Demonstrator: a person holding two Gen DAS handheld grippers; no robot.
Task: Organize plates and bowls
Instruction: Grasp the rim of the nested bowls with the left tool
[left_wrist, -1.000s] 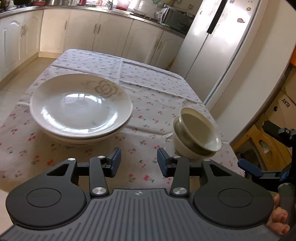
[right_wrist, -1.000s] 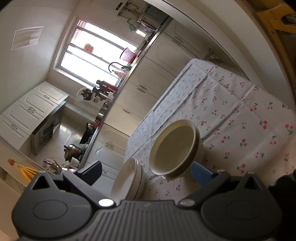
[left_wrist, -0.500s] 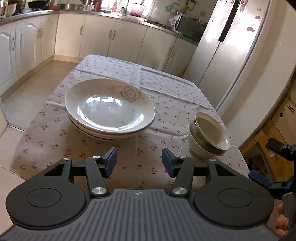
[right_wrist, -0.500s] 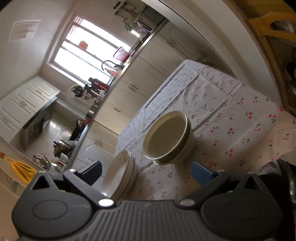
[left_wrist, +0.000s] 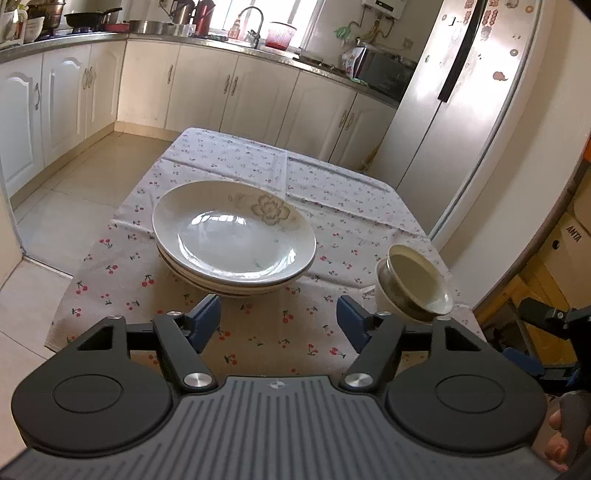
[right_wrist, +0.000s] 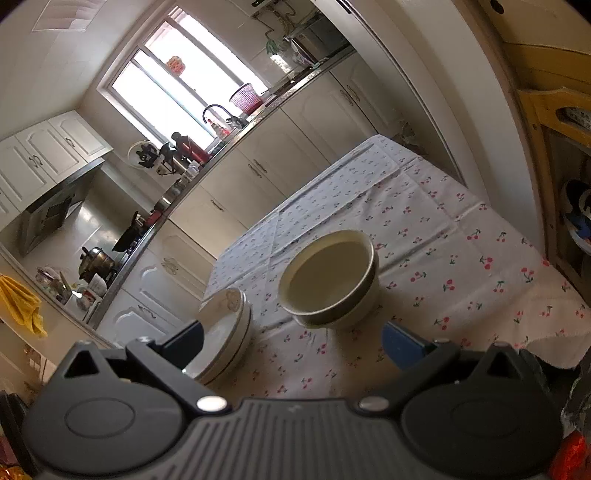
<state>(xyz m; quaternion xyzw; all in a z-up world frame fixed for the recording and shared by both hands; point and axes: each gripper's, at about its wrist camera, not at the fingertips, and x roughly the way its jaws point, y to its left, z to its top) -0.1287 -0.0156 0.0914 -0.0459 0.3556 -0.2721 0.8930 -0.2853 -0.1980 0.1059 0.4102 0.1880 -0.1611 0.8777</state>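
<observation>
Left wrist view: left gripper (left_wrist: 279, 319) empty, jaws opening. Stacked plates (left_wrist: 234, 238) sit just ahead of its fingertips; nested bowls (left_wrist: 412, 282) ahead to its right. Glazed ware, judged heavy, slippery, breakable: grip at the rim.

Right wrist view: right gripper (right_wrist: 295, 339) spread wide, empty; bowls (right_wrist: 328, 278) directly ahead, plates (right_wrist: 221, 328) by its left finger.

Cherry-print tablecloth (left_wrist: 332, 206), fridge (left_wrist: 461, 110), white cabinets (left_wrist: 192, 92).
</observation>
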